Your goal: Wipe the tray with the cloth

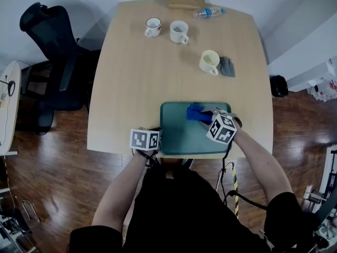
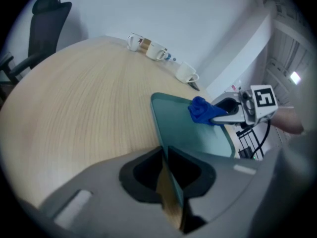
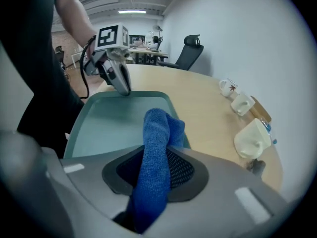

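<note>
A green tray (image 1: 176, 133) lies at the near edge of the wooden table (image 1: 137, 78). My left gripper (image 1: 156, 143) is shut on the tray's near left rim; in the left gripper view the rim (image 2: 171, 182) runs between the jaws of that gripper (image 2: 166, 157). My right gripper (image 1: 204, 116) is shut on a blue cloth (image 1: 195, 112), bunched on the tray's far right part. In the right gripper view the cloth (image 3: 158, 128) sticks out of the jaws over the tray (image 3: 114, 123). The left gripper view shows the cloth (image 2: 200, 109) resting on the tray (image 2: 183, 133).
Three mugs (image 1: 153, 27) (image 1: 179, 32) (image 1: 209, 61) stand on the far half of the table, with a grey object (image 1: 227, 66) beside the nearest. A water bottle (image 1: 208, 12) and a wooden board (image 1: 186, 0) lie at the far edge. A black chair (image 1: 50, 51) stands left.
</note>
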`<state>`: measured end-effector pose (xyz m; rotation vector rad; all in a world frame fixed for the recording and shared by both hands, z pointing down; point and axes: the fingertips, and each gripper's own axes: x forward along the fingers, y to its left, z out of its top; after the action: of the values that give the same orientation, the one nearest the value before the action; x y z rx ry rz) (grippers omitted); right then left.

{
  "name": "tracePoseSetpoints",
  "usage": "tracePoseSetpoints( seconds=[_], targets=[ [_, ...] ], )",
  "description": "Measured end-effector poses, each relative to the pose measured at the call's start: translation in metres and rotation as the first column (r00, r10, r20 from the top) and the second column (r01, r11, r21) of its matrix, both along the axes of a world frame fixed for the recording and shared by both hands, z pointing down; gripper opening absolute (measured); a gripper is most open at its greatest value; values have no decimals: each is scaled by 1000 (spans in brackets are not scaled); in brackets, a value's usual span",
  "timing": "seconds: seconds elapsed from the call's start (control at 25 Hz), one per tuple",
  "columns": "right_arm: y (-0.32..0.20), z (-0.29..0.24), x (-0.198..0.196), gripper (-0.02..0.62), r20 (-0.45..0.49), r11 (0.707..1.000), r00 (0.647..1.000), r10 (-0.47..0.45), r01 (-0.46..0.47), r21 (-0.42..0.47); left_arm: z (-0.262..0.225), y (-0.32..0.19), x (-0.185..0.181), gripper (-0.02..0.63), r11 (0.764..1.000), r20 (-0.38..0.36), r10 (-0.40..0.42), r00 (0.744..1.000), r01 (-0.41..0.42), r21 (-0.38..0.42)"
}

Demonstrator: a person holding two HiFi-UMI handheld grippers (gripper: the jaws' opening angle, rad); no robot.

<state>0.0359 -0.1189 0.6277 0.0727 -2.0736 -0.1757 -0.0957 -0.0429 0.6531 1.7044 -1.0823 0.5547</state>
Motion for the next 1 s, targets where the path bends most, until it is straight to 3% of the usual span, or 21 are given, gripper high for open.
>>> tracePoseSetpoints(
  seconds=[0.12, 0.32, 0.48, 0.64, 0.76, 0.88, 1.0],
  targets=[
    [38, -3, 4, 109, 12, 993, 998, -66, 67, -95, 0, 0, -2, 41, 1000, -1, -11, 1000, 11, 2],
    [112, -3, 25, 109, 23, 958, 984, -178, 179, -226, 1, 1, -1, 41, 1000, 4, -22, 1000, 22, 3],
    [147, -4, 39, 109, 38, 924, 980, -196, 197, -328, 1, 0, -1, 41, 999, 8, -31, 999, 31, 12],
    [131, -4, 45, 109, 54, 913, 988, -145, 154, -377, 0, 1, 0, 41, 999, 19, -30, 999, 30, 13],
    [85, -2, 47, 109, 32, 941, 996, -89, 94, -325, 1, 0, 1, 41, 1000, 27, -26, 999, 26, 17],
    [28, -7, 43, 109, -6, 979, 998, -70, 68, -193, 1, 0, 1, 41, 1000, 36, -19, 999, 19, 17],
    [-28, -12, 39, 109, -36, 998, 999, -40, 38, -46, 1, 0, 1, 41, 1000, 54, -11, 999, 10, 14]
  ],
)
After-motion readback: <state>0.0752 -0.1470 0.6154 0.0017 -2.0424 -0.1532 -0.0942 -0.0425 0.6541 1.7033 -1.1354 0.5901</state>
